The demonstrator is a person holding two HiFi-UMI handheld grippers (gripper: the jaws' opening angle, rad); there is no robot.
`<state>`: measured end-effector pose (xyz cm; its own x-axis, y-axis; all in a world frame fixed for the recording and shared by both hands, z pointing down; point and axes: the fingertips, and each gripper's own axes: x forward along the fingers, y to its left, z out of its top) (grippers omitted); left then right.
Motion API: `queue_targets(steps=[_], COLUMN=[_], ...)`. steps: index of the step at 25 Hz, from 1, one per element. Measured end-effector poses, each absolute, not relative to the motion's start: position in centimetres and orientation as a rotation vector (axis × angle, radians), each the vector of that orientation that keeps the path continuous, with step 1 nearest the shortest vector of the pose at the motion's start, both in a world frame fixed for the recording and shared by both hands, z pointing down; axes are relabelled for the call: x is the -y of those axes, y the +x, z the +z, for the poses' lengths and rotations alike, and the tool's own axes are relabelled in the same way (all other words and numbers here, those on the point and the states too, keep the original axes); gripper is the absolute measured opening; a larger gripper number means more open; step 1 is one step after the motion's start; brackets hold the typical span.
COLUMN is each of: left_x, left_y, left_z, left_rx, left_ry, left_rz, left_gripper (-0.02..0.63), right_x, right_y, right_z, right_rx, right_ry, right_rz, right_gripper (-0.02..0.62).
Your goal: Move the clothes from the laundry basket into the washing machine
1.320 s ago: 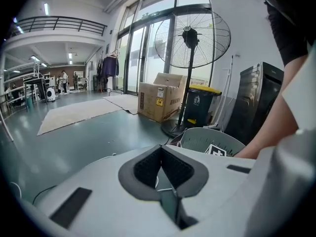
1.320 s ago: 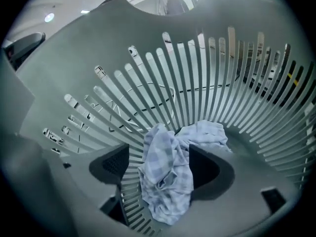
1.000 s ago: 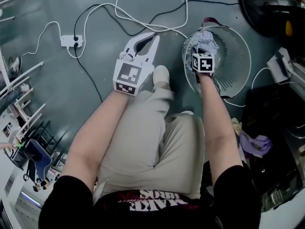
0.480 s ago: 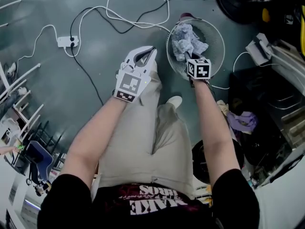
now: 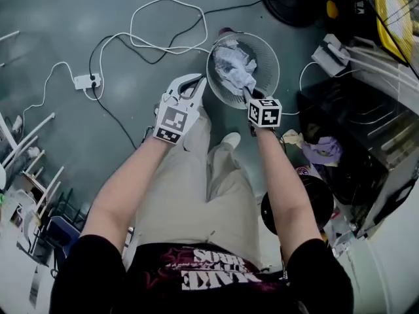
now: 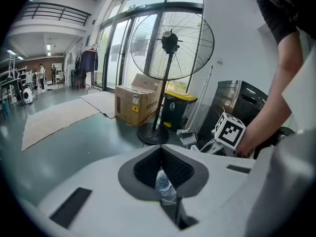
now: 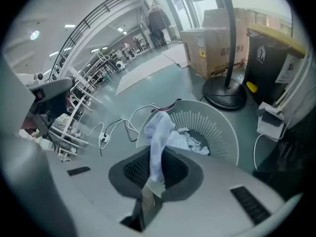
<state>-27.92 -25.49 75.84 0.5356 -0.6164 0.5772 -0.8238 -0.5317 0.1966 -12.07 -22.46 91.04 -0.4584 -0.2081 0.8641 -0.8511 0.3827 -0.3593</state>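
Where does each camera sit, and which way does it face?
Head view: on the head, steeply down at the laundry basket; arms, legs show.
Left gripper view: on left gripper, toward a standing fan; right forearm shows.
Right gripper view: on right gripper, down into the basket; its jaws grip white cloth.
Shared: basket, in head and right gripper views.

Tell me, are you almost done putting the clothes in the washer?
Not nearly. Done: nothing I can see loaded. In hand: the right gripper is shut on a white cloth stretching up from the laundry basket; the left gripper is shut, empty. Left: more crumpled clothes in the basket, then getting it all loaded.
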Motion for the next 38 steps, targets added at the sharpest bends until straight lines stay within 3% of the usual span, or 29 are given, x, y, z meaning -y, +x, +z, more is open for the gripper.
queue_targets(steps=[38], left_x=[21.0], left_y=[-20.0], left_z=[63.8], left_rx=[1.177], left_ry=[2.45], left_rz=[0.656], left_gripper=[0.005], right_x=[20.2], right_y=[-8.2], right_z=[68.6], right_rx=[2.157], right_ry=[1.097], right_rz=[0.937], right_gripper=[0.037])
